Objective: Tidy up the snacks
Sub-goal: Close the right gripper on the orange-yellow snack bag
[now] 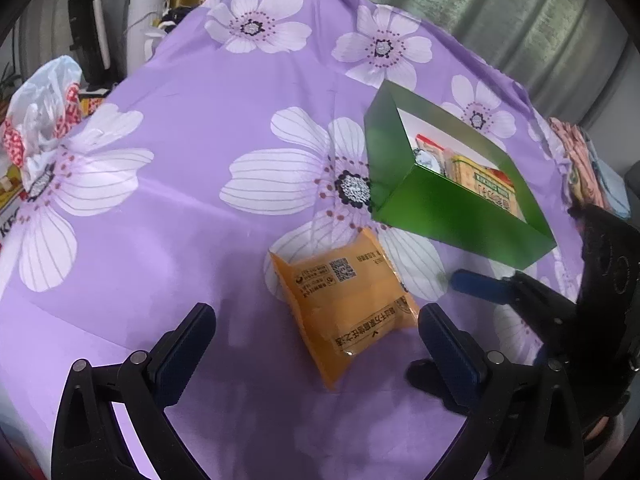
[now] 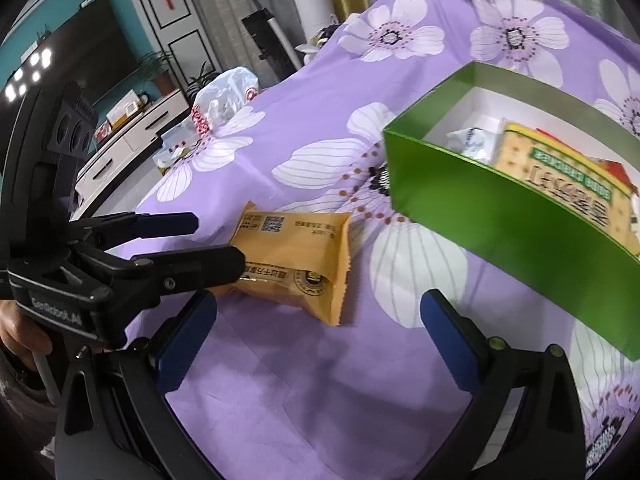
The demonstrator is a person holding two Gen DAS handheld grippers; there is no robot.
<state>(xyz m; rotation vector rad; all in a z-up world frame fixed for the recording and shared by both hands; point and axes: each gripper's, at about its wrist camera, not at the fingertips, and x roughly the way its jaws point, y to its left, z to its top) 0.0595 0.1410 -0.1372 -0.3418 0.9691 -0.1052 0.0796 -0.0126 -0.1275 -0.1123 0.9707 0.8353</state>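
You are looking at one orange snack packet (image 1: 344, 308) lying flat on the purple flowered cloth (image 1: 192, 240) that is covering the surface. One green box (image 1: 452, 204) is sitting just beyond it, a little to the right, apart from the packet. Inside the box you are keeping one yellow cracker pack (image 2: 568, 184), one small white wrapped snack (image 2: 472, 140) and one red-and-yellow pack (image 1: 430, 148) at the far end. One white plastic bag (image 1: 44, 116) is lying at the far left edge of the cloth.

You are holding two hand-held grippers, both tilting down toward the cloth. Your left hand-held gripper (image 1: 316, 328) is standing wide open with the orange packet lying between its fingers — the right finger (image 1: 448, 344) is just beside the packet's edge, and nothing is being squeezed. Your right hand-held gripper (image 2: 320, 312) is also standing wide open and holding nothing — it is hanging over bare cloth, near the packet's lower corner and close to the box's front wall.
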